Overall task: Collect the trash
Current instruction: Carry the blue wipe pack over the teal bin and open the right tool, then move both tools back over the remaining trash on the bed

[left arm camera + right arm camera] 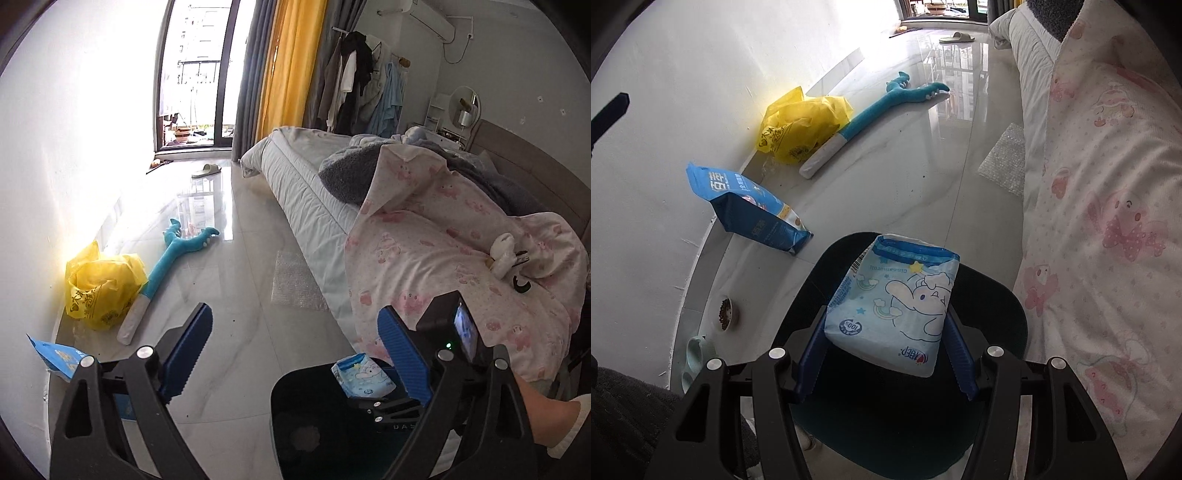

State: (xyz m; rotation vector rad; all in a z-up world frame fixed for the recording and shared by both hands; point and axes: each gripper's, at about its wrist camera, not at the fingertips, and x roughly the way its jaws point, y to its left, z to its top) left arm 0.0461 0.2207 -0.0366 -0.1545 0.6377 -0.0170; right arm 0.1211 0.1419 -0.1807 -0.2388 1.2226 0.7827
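- My right tongs (886, 354) are clamped on a blue cartoon tissue pack (897, 306) above the dark bin (997, 325).
- My left tongs (295, 354) stand wide apart, empty.

Daylight from the balcony door (197, 74), blown out to white there and on the left wall (55, 129). Strong glare and reflections across the glossy floor (207, 206); yellow bag (103, 284) glowing, backlit. Dimmer in the right wrist view, wall greyish. Heavy fisheye bending, dark corners in both. Focus sharp throughout, no visible motion blur.
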